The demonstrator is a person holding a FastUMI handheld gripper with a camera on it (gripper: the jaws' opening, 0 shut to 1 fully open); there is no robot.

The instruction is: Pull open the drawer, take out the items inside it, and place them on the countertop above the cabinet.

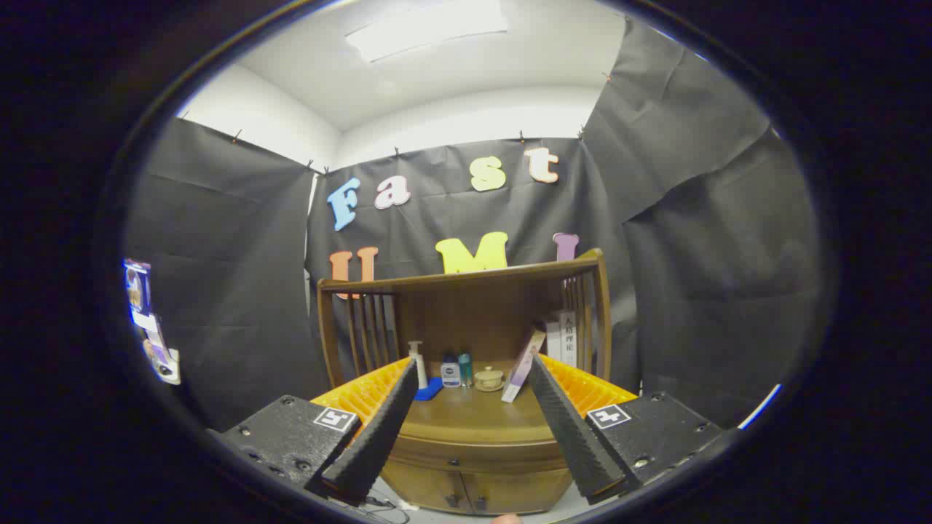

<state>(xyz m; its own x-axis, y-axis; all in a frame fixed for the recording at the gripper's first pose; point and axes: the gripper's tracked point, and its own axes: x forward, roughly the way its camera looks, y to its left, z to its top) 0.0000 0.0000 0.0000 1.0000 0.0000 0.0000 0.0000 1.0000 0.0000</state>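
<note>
So the cabinet [466,466] is a brown wooden piece sitting dead ahead at 12 o'clock, past the tool [473,367] whose ribbed black fingers are spread wide with nothing between them. The drawer [477,455] is that curved band right under the counter [473,418], pushed all the way in with a small dark knob in the middle. Whatever's inside it is hidden from here.
</note>
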